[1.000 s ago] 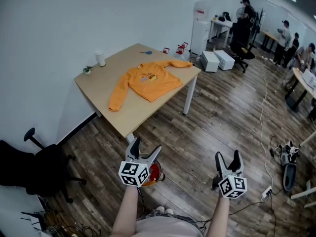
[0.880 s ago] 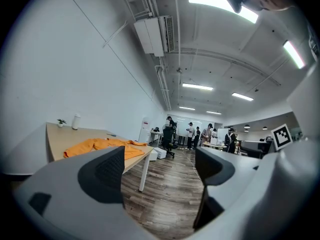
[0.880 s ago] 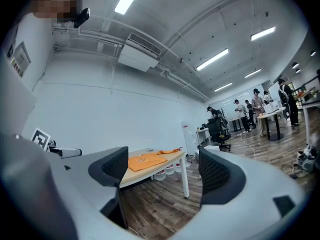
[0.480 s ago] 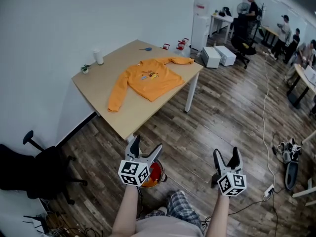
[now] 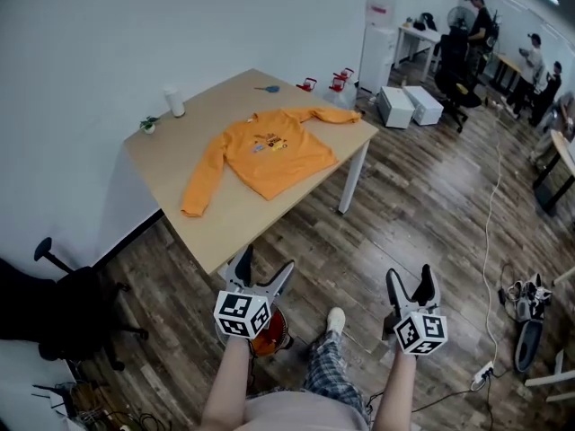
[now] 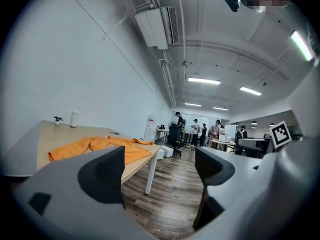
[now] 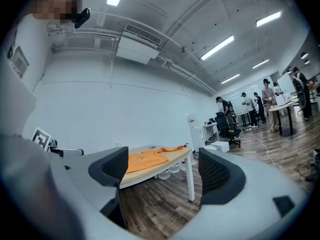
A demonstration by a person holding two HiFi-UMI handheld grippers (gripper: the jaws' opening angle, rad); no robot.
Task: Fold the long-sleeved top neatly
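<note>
An orange long-sleeved top (image 5: 262, 153) lies spread flat on a light wooden table (image 5: 189, 214), sleeves out to both sides. It also shows as an orange top (image 6: 102, 147) in the left gripper view and an orange top (image 7: 145, 160) in the right gripper view. My left gripper (image 5: 264, 271) hangs open over the floor, just short of the table's near edge. My right gripper (image 5: 412, 285) is open too, further right over the floor. Neither holds anything.
A white cup (image 5: 172, 102), a small plant (image 5: 147, 125) and red clamps (image 5: 340, 81) sit near the table's far edge. A black office chair (image 5: 54, 303) stands at left. An orange bucket (image 5: 268, 338) sits on the floor by my left gripper. Several people and desks fill the far right.
I have stepped closer to the table; it now lies nearer and larger in the head view. A foot has come forward. Both grippers stay open at the same height.
</note>
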